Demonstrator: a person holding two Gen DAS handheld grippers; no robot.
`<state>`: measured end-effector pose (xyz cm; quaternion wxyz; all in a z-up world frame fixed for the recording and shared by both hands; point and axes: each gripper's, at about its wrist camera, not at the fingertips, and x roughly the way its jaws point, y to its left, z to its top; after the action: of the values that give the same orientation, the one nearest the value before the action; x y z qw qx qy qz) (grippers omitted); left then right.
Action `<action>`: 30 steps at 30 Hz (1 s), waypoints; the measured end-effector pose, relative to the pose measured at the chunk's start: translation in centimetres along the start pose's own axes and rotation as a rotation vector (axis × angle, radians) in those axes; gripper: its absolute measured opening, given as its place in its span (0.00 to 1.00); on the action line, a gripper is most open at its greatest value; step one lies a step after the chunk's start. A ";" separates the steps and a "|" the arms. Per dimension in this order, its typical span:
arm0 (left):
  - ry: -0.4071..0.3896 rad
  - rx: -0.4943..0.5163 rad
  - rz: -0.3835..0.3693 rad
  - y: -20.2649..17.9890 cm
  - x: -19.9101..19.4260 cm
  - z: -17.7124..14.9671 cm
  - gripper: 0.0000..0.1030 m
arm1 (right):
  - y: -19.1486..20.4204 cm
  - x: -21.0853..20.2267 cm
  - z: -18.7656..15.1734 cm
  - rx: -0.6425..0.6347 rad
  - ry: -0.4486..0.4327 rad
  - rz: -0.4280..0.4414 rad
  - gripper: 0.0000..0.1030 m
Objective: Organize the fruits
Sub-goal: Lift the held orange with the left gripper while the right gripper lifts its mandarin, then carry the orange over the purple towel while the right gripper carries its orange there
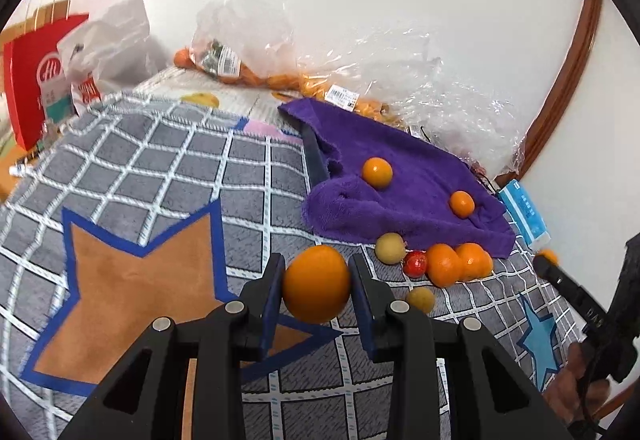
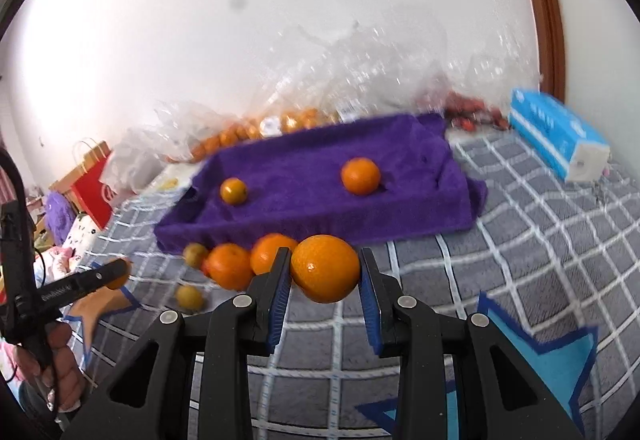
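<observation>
Each gripper is pinching an orange of its own. The left gripper (image 1: 317, 290) has its blue pads pressed on both sides of one orange (image 1: 317, 289), held clear above the checked mat (image 1: 160, 176). The right gripper (image 2: 325, 270) clamps another orange (image 2: 325, 268) the same way, just short of the near edge of the purple towel (image 2: 320, 200).

The towel seems to line a tray (only its sagging shape and a dark rim suggest this) and already carries two small oranges (image 2: 360, 176), well apart from each other. Loose fruit lies on the mat just beside the towel's near edge: two more oranges (image 1: 458, 264), a red fruit (image 1: 415, 263) and two yellowish ones (image 1: 390, 248).

So the step in hand looks like carrying, with both pieces lifted and neither yet placed. Next, each gripper likely has to go forward over the towel's edge, come down onto a bare patch away from the fruit lying there, and only then spread its jaws, since round fruit may roll on the slack cloth
</observation>
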<state>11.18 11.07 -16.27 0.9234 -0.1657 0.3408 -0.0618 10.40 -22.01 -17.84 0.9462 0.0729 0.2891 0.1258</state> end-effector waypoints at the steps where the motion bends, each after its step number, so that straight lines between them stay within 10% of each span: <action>1: -0.001 -0.004 -0.009 -0.1 -0.4 0.5 0.30 | 0.3 -0.2 0.4 -0.017 -0.007 -0.002 0.32; 22: -0.075 0.086 -0.046 -5.9 3.2 11.4 0.30 | 0.3 4.6 7.6 0.001 -0.094 0.058 0.32; 30: -0.066 0.042 -0.084 -4.6 7.0 10.6 0.30 | -1.0 6.7 7.1 0.052 -0.107 0.048 0.32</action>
<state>23.44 8.01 -11.38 0.9340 -0.1623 0.3013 -0.1021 19.96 -21.57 -15.78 0.9548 0.1108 0.2393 0.1369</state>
